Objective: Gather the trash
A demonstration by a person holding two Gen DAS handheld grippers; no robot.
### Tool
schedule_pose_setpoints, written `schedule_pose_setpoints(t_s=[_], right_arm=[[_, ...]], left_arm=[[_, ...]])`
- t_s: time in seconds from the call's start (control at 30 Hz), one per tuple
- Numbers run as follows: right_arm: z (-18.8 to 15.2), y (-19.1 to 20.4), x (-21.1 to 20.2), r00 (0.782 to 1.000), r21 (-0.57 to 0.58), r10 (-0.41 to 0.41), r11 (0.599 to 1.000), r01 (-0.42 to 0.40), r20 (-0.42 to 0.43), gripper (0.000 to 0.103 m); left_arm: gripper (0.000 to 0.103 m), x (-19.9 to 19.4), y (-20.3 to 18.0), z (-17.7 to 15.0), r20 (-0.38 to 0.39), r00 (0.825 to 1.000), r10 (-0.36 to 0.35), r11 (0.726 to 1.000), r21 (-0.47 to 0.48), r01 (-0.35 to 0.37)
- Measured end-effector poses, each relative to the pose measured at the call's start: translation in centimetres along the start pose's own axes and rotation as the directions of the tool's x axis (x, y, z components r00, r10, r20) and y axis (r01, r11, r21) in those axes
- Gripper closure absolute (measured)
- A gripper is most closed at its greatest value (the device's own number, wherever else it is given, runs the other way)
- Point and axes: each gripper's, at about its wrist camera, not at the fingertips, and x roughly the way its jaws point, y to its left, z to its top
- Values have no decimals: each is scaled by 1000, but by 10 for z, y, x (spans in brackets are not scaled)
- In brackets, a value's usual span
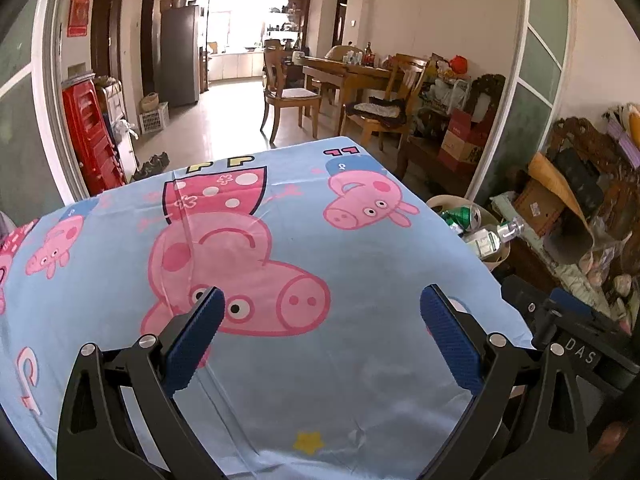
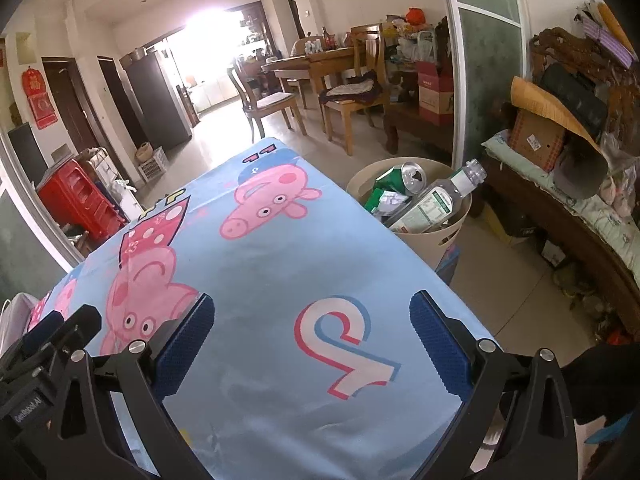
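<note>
A beige trash bin (image 2: 440, 236) stands on the floor off the table's right edge. It holds a clear plastic bottle (image 2: 436, 200), a green can (image 2: 404, 178) and crumpled packaging. The bin also shows in the left wrist view (image 1: 496, 258) with the bottle (image 1: 490, 238) and can (image 1: 462, 216). My left gripper (image 1: 322, 306) is open and empty above the blue cartoon-pig tablecloth (image 1: 360, 260). My right gripper (image 2: 312, 312) is open and empty above the same cloth (image 2: 280, 256), near its right edge. No trash shows on the cloth.
A cluttered wooden bench (image 2: 580, 208) with boxes and a rolled mat runs along the right wall. Wooden chairs (image 2: 272, 104) and a dining table (image 2: 320, 64) stand beyond the table. A red plastic stack (image 2: 80, 200) stands at the left.
</note>
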Motion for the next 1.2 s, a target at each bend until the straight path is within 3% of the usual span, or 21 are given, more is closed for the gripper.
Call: schedule_pose_setpoints(t_s=[0.27, 0.57, 0.8, 1.2], right_arm=[[5, -14, 5, 999, -10, -8, 1000, 7, -51, 9], [19, -35, 8, 1000, -9, -16, 1000, 16, -16, 9], [29, -36, 8, 1000, -79, -8, 997, 9, 5, 9], [25, -47, 17, 999, -58, 31, 998, -33, -26, 10]], left_arm=[[6, 4, -10, 3, -18, 999, 43, 999, 11, -43], [6, 11, -15, 2, -51, 992, 113, 994, -5, -113], [6, 23, -24, 3, -94, 984, 148, 988, -33, -152], [6, 21, -41, 9, -62, 977, 206, 978, -33, -208]])
